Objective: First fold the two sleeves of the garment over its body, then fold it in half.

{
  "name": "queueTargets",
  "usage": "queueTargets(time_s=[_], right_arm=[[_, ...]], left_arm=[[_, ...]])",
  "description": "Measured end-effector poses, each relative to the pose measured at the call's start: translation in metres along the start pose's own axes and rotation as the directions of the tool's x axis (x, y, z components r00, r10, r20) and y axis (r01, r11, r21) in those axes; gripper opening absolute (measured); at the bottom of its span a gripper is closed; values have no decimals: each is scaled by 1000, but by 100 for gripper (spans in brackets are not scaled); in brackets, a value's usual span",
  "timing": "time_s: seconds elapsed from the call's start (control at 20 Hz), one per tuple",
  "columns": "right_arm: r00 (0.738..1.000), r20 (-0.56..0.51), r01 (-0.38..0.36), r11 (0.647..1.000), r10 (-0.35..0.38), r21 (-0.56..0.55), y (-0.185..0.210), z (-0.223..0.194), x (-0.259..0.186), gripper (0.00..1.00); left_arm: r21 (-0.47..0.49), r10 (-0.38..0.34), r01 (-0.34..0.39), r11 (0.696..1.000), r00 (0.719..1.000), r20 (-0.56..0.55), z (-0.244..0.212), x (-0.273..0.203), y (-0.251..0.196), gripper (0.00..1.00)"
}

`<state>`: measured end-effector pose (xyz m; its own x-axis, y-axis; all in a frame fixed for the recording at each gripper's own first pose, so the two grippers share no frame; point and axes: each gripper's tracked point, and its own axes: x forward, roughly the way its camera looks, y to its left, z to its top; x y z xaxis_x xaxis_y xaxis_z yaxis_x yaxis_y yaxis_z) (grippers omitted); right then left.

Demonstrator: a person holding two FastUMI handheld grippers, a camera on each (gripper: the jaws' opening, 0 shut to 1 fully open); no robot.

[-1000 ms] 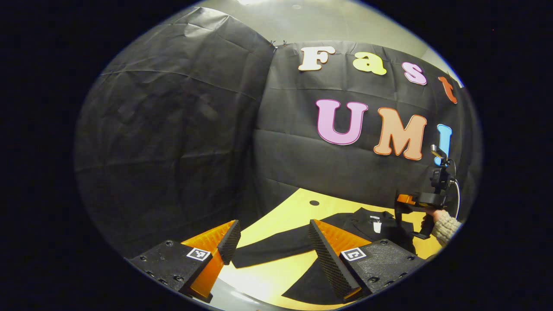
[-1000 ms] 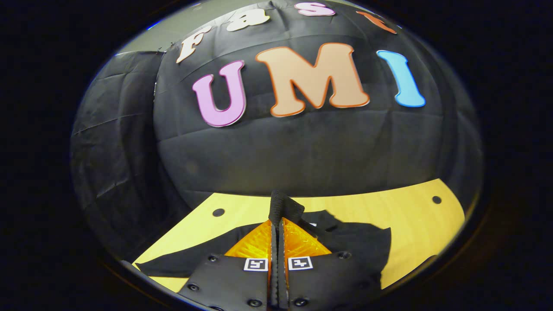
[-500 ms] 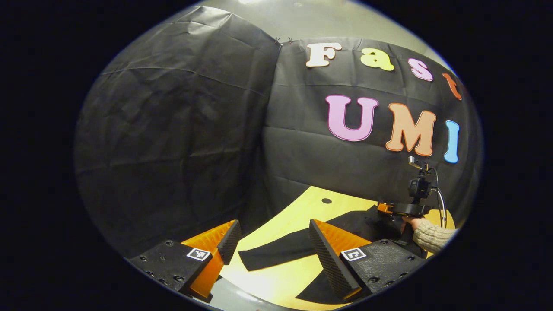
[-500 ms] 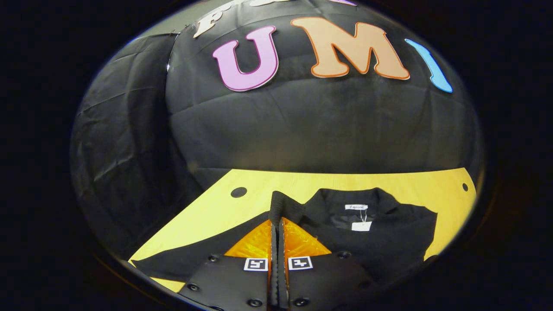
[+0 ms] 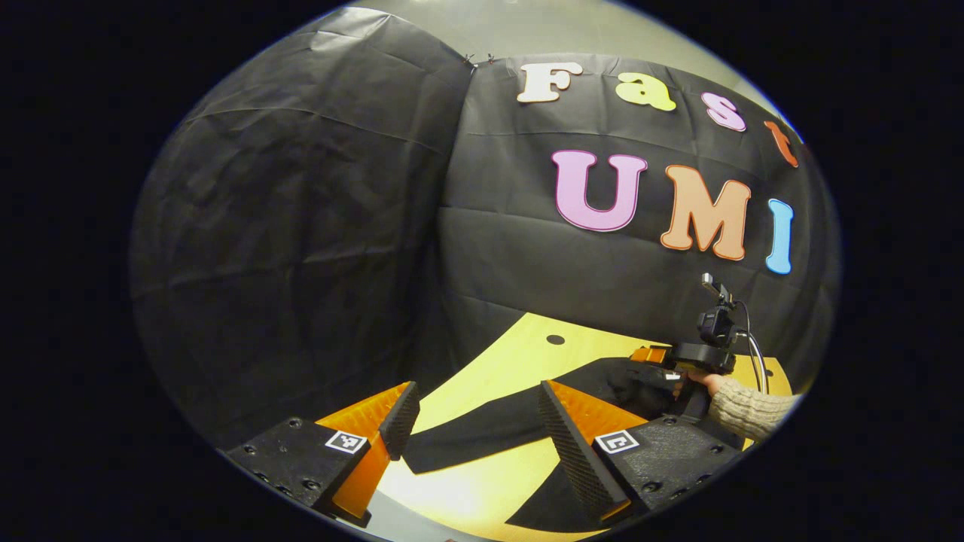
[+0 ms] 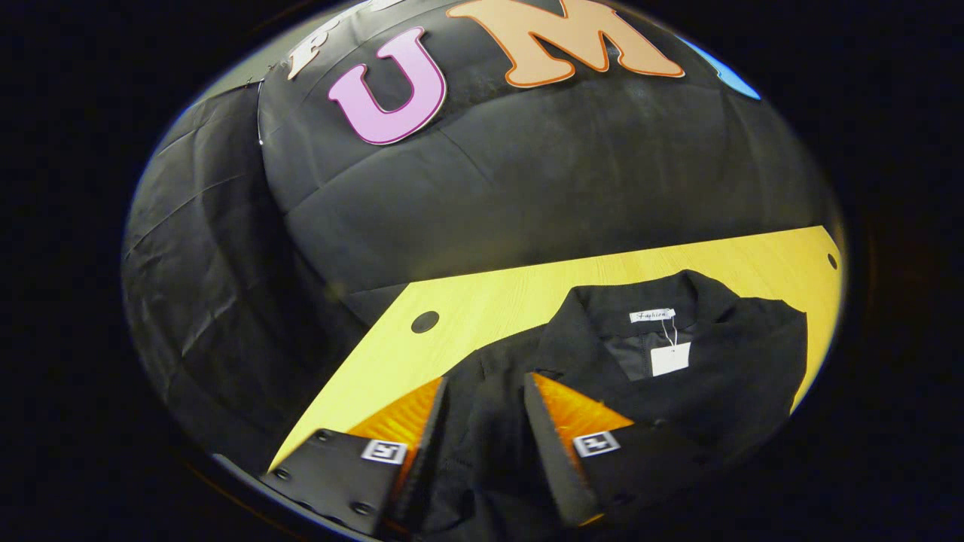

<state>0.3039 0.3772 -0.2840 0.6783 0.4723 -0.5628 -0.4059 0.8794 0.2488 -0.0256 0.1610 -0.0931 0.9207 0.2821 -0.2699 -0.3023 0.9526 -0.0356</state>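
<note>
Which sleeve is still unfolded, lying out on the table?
The sleeve stretched across the yellow table in front of the open left gripper. The other sleeve lies on the garment's body, between the open right gripper's fingers.

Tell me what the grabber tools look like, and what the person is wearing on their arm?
Each gripper has black bolted blocks carrying small square black-and-white markers, with wedge-shaped ribbed jaws. The right gripper has a black handle, a camera post on top and a looping cable. The sleeve is a chunky beige knit.

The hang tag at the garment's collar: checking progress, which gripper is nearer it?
Right. The right gripper hangs open over the garment beside the hang tag; the left gripper is off by the outstretched sleeve.
</note>
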Motion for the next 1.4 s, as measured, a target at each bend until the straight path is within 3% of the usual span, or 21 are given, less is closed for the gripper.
queueTargets(time_s=[0.1,0.25,0.3,0.5,0.8,1.1,1.2,1.4], right_arm=[[999,33,3,1000,-2,-22,1,8,-10,99],[995,97,22,999,-18,-39,-9,24,-37,94],[994,110,25,999,-21,-34,-12,29,-48,98],[971,232,62,998,-54,-29,-31,62,-115,98],[903,416,135,990,-107,-39,-49,84,-221,98],[803,575,194,981,-158,-1,-60,84,-328,94],[784,596,212,977,-175,8,-63,83,-350,97],[756,613,271,962,-231,28,-76,69,-390,94]], left_arm=[[20,-8,8,1000,1000,-8,-4,5,-3,93],[48,-21,22,999,1000,-10,-9,14,-9,93],[53,-27,27,998,1000,-14,-14,16,-11,93],[60,-38,41,997,998,-43,-34,27,-13,94],[88,-9,17,996,996,-92,-66,50,3,93],[110,26,-9,994,988,-151,-109,75,19,94],[135,36,-9,991,980,-197,-129,81,23,94],[167,59,-15,986,963,-261,-163,91,32,94]])
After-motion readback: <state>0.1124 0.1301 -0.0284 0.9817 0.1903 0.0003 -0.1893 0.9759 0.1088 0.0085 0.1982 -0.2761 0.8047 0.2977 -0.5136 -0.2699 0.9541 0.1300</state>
